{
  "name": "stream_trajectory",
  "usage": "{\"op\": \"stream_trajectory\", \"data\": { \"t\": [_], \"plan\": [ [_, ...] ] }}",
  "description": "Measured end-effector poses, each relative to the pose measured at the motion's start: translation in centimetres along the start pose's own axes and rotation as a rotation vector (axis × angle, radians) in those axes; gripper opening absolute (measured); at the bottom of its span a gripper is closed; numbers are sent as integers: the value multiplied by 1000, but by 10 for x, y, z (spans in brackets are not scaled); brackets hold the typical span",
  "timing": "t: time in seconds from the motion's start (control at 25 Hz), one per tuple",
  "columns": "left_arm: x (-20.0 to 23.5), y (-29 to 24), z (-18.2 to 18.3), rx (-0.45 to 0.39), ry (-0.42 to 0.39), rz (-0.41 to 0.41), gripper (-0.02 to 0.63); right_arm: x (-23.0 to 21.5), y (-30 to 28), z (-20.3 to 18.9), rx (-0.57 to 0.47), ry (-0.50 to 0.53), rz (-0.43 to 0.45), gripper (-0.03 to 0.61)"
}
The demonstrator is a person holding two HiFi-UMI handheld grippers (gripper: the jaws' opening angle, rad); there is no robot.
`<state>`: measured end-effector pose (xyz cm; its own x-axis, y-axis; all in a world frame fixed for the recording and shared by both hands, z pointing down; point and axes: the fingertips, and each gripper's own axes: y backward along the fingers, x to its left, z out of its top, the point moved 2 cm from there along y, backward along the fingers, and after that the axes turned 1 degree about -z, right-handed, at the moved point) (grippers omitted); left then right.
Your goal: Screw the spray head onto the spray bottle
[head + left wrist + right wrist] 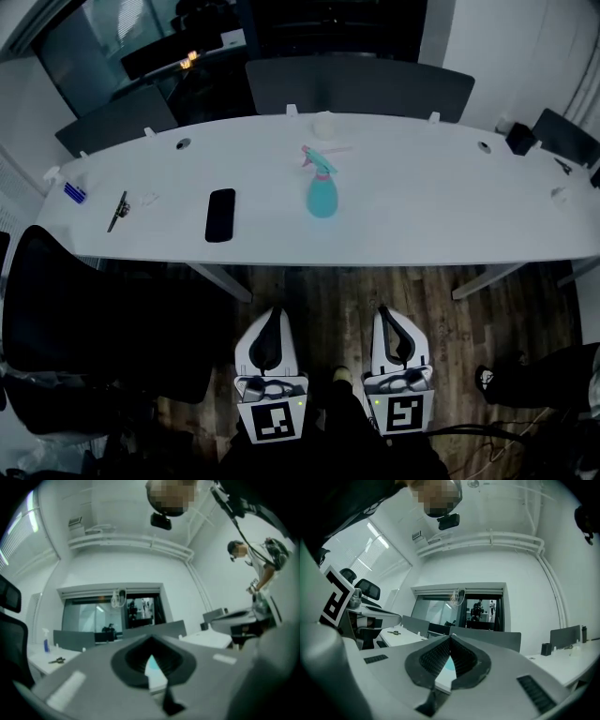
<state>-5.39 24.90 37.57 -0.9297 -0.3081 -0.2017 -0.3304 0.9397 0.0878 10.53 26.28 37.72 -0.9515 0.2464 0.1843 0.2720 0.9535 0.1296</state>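
A teal spray bottle (322, 198) stands upright in the middle of the long white table (403, 225). A teal and pink spray head (318, 161) sits on its top; how tightly it is fitted I cannot tell. Both grippers hang low in front of the table's near edge, well short of the bottle. My left gripper (272, 316) is shut with nothing in it, and so is my right gripper (387, 314). In the left gripper view the shut jaws (151, 639) point level at the table. The right gripper view shows the same (450, 637), with a sliver of teal behind the tips.
A black phone (220, 215) lies left of the bottle, with a dark hand tool (118, 210) and a small blue item (75, 193) further left. A white round object (323, 125) sits behind the bottle. A black office chair (94, 319) stands at my left. Grey partitions line the far edge.
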Motion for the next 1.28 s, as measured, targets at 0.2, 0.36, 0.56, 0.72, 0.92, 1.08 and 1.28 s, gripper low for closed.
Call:
{"op": "stream_trajectory", "data": {
  "t": [0.2,0.36,0.56,0.72,0.92,1.08,1.28],
  "plan": [
    [22,28,-1,-24,0,-39,3,36,17,12,21,12,-35,5],
    [35,47,1,-62,18,-72,3,62,34,19,27,32,-69,5],
    [44,65,2,-74,9,-88,3,85,46,23,42,45,-68,5],
    [45,73,13,-100,4,-80,3,86,49,33,32,42,-68,5],
    [39,78,21,-111,23,-64,3,84,53,45,12,55,-44,5],
    [29,81,24,-119,13,-81,3,81,58,46,8,58,-48,5],
    [22,83,26,-119,3,-81,3,75,61,50,-10,55,-51,5]
  ]
}}
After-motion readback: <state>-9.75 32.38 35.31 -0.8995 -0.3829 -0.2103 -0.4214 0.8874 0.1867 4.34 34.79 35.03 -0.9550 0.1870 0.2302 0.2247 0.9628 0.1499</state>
